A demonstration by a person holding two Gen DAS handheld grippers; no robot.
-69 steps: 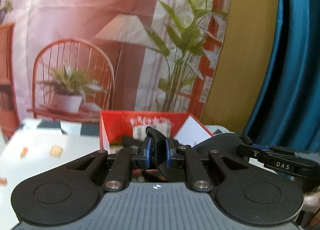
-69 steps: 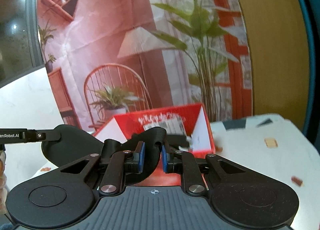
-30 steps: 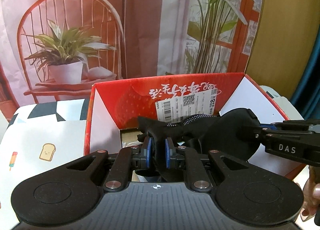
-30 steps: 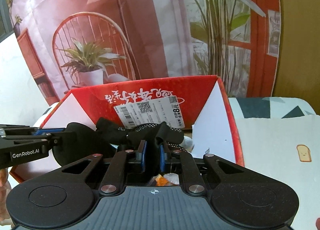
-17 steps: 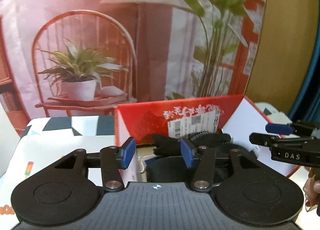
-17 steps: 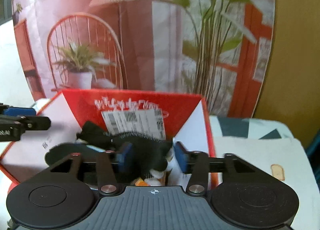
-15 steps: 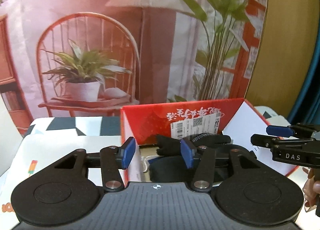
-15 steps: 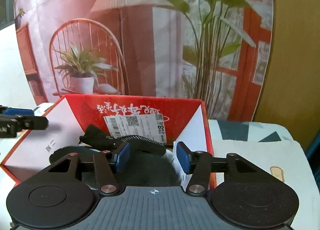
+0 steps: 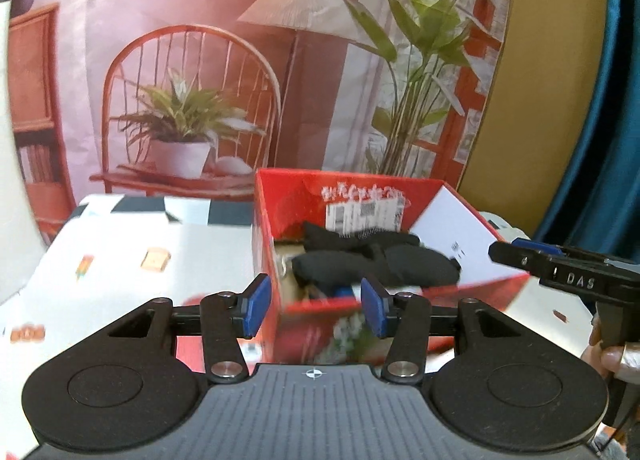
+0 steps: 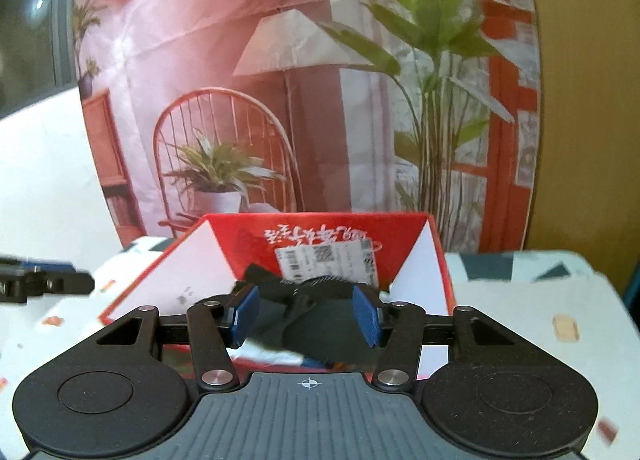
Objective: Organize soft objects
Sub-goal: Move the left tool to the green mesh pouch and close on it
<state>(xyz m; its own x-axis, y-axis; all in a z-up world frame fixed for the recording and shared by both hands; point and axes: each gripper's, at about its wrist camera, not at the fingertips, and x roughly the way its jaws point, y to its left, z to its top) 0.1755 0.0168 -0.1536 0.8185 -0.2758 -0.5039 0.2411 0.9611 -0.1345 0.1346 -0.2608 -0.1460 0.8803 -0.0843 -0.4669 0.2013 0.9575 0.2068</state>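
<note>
hovering my left claw (image 9: 316,310) and right claw (image 10: 306,316), both part-open and empty, short of the red box (image 9: 476,288); black cloth (image 9: 372,264) lies crosswise inside, ahead.

The black fabric (image 9: 372,264) hides most of the red box's (image 9: 404,188) contents; its label (image 10: 326,256) is blurred unreadable.
</note>
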